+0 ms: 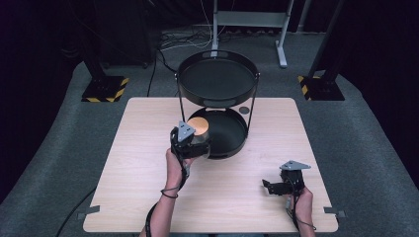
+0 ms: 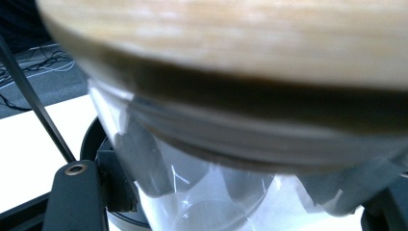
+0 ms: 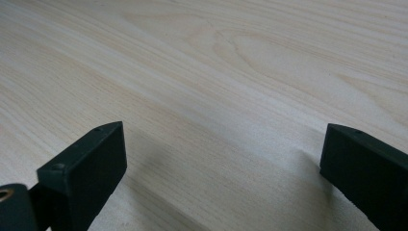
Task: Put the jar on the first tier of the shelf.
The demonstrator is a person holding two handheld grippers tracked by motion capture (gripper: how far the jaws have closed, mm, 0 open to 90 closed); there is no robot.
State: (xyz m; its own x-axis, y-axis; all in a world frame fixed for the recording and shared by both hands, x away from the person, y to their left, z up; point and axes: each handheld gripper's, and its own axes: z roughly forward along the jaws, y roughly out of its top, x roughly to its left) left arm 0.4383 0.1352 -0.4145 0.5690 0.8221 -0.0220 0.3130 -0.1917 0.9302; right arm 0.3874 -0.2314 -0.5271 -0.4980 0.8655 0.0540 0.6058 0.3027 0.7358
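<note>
High view — left gripper [image 1: 193,143] fingers clamped on jar [image 1: 199,132] at tray rim [image 1: 232,152]; right gripper [image 1: 274,186] fingers wide over bare table [image 1: 148,173].

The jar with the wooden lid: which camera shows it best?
The high view: the jar shows whole, held by the left gripper at the lower tray. The left gripper view shows it blurred, very close. The right gripper view shows table.

Light wooden table [image 1: 148,173] on grey carpet. Black two-tier round tray stand [image 1: 217,79] sits at its far middle edge. Small dark disc [image 1: 243,109] lies beside the stand's right post.
</note>
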